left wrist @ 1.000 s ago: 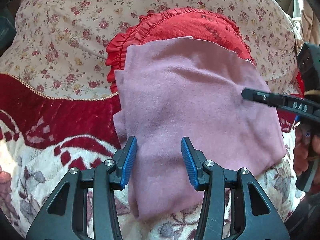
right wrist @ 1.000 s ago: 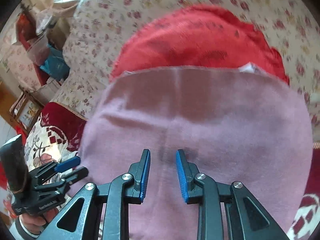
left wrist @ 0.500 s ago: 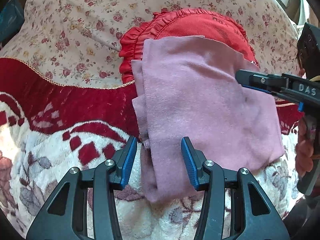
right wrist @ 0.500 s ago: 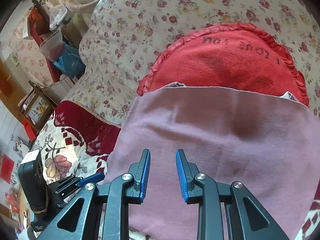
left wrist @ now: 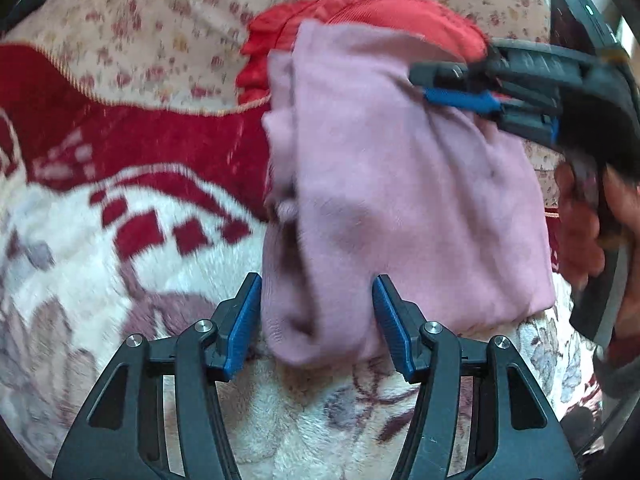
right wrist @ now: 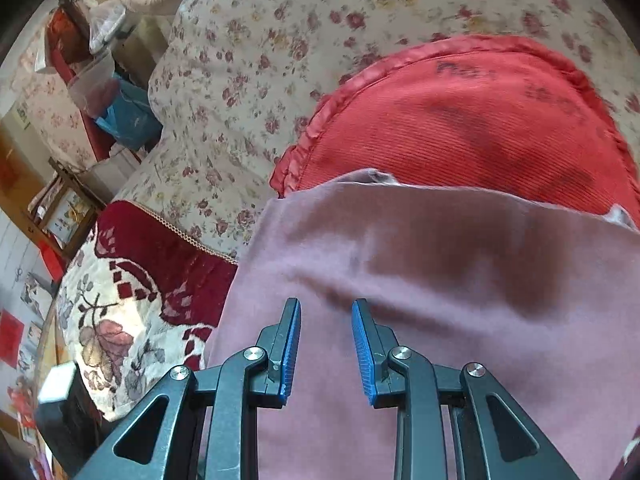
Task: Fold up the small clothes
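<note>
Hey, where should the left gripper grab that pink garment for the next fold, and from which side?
Probably the near-left corner of the pink garment, approached from the near edge. The layers bunch there into a thick rounded fold lying between the open left gripper fingers, so a pinch should catch all layers. The right gripper is over the far-right part.

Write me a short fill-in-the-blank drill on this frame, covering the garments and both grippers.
1. The folded garment under both grippers is ____ in colour.
2. It partly covers a ruffle-edged ____ garment lying behind it.
3. The left gripper has its jaws ____ astride the folded garment's near end.
4. The right gripper has ____ between its blue pads.

Missing words: pink; red; open; nothing
</note>
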A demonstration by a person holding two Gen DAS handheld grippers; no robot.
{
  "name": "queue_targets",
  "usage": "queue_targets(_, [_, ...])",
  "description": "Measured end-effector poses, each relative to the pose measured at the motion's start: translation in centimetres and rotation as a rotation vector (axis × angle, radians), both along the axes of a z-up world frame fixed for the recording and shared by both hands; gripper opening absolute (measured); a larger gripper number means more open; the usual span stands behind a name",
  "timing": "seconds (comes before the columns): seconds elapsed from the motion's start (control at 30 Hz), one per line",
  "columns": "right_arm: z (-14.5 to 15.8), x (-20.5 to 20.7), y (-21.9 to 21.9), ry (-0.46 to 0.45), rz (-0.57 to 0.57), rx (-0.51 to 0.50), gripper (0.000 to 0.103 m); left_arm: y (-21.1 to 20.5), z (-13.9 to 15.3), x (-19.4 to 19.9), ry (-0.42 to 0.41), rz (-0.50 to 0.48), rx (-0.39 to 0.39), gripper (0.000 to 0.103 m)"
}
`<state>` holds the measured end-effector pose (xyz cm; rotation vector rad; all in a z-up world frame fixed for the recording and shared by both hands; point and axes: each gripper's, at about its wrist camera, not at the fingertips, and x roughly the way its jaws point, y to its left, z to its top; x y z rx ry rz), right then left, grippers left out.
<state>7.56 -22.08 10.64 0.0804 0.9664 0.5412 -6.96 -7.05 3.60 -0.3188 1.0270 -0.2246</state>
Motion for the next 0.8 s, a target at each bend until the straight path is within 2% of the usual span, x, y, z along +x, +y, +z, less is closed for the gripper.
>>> queue_targets(0.13, [-2.1,2.4,2.0,0.035,0.003,-0.040,0.025,0.1,-0.2,-0.2,-0.036,0.018,-0.033,0.063])
queue_targets(0.2, [-2.4,3.1,2.7,0.039,-0.010,-0.068,0.025,0.5,-0.3,-0.2,-0.040,0.038,-0.081,0.065])
queue_targets(0.33, [-0.3,2.2,3.2,0.019,0.017,-0.075,0.025,1.8,-0.6,-0.5,-0.062,0.086,-0.210,0.071])
queue_targets(0.4, [0.8,1.7,3.7,-0.004,0.023,-0.096,0.026,2.1,-0.7,-0.6,-0.077,0.105,-0.244,0.071])
queue_targets(0.47, [1.4,1.4,4.5,-0.011,0.037,-0.127,0.037,2.3,-0.6,-0.7,-0.079,0.120,-0.271,0.073])
queue_targets(0.5, [1.5,1.4,4.9,-0.007,0.045,-0.136,0.038,2.3,-0.6,-0.5,-0.077,0.122,-0.277,0.075])
queue_targets(0.63, [0.8,2.2,6.8,0.058,0.058,-0.173,0.038,2.5,-0.4,0.2,-0.065,0.120,-0.318,0.078])
queue_targets(0.8, [0.1,3.4,8.5,0.119,0.032,-0.210,0.042,3.5,-1.2,0.4,-0.068,0.149,-0.423,0.080])
